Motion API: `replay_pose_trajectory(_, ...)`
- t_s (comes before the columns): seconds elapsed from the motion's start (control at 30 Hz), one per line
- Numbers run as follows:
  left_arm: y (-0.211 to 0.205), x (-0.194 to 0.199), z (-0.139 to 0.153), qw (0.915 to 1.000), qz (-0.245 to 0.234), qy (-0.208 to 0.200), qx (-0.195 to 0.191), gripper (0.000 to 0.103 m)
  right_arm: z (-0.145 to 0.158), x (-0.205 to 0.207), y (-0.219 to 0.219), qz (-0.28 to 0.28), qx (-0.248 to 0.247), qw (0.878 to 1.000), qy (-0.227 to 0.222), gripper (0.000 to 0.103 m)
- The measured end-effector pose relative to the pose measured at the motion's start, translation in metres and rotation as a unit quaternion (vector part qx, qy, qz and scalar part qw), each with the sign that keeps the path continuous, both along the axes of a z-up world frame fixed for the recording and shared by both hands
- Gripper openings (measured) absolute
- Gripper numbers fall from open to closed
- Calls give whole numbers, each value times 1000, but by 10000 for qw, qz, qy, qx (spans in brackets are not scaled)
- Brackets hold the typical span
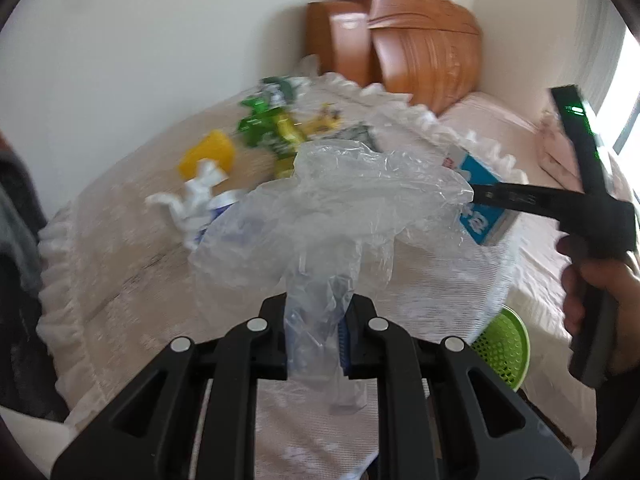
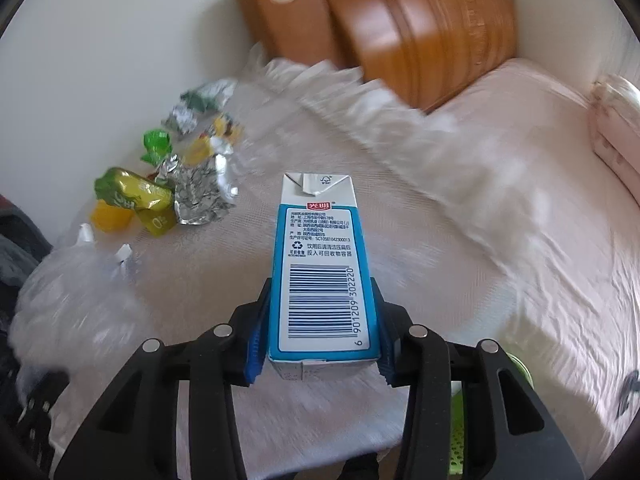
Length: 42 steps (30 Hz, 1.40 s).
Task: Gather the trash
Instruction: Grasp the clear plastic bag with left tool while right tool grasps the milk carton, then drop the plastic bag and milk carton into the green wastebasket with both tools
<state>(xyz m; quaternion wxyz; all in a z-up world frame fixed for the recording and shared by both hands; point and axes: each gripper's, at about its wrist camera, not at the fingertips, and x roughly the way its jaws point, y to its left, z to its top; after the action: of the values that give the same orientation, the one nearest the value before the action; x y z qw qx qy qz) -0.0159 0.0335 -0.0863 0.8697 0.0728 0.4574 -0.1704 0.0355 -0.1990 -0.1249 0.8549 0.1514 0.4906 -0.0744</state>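
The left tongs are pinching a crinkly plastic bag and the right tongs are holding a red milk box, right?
Nearly. The milk box is blue and white, not red; only a small logo near its top is red. The right wrist view shows it squeezed in the right tongs. The left tongs do pinch the crinkly plastic bag.

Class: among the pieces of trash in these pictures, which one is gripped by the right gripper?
The blue-and-white milk carton, clamped in the right gripper. The clear plastic bag is in the left gripper; the wrappers lie loose.
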Motion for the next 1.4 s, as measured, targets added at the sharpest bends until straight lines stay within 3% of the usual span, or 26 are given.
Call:
replay_pose_trajectory(0.3, -80, -27, 9, 9932, -1157, -6, -95, 16, 37, -139, -76, -1139, -214, 9930, -242, 44)
replay_pose_trajectory(0.53, -161, -65, 4, 9737, -2261, 239, -173, 16, 40, -227, -123, -1987, -335, 9795, -67, 44)
replay_pose_trajectory(0.7, -224, -92, -24, 9562, -2877, 539, 27, 16, 41, -278, -155, -2568, -374, 9657, 14, 44)
replay_pose_trajectory(0.87, -274, -114, -77, 9400, -3204, 1132, 306, 17, 39, -317, -177, -2841, -437, 9576, 196, 44)
replay_pose_trajectory(0.9, -283, -119, -89, 9373, -3239, 1229, 384, 19, 38, -323, -180, -2872, -431, 9566, 232, 44)
replay_pose_trajectory(0.97, -295, -126, -107, 9336, -3262, 1368, 573, 44, 34, -332, -188, -2915, -395, 9553, 298, 44)
replay_pose_trajectory(1.03, -305, -134, -123, 9314, -3281, 1402, 718, 60, 29, -336, -192, -2923, -340, 9551, 350, 44)
replay_pose_trajectory(1.23, -316, -138, -136, 9296, -3252, 1514, 839, 73, 14, -338, -198, -2801, -164, 9589, 421, 44)
replay_pose_trajectory(1.4, -312, -133, -118, 9350, -3202, 1399, 605, 78, 2, -331, -200, -2658, -35, 9631, 419, 44)
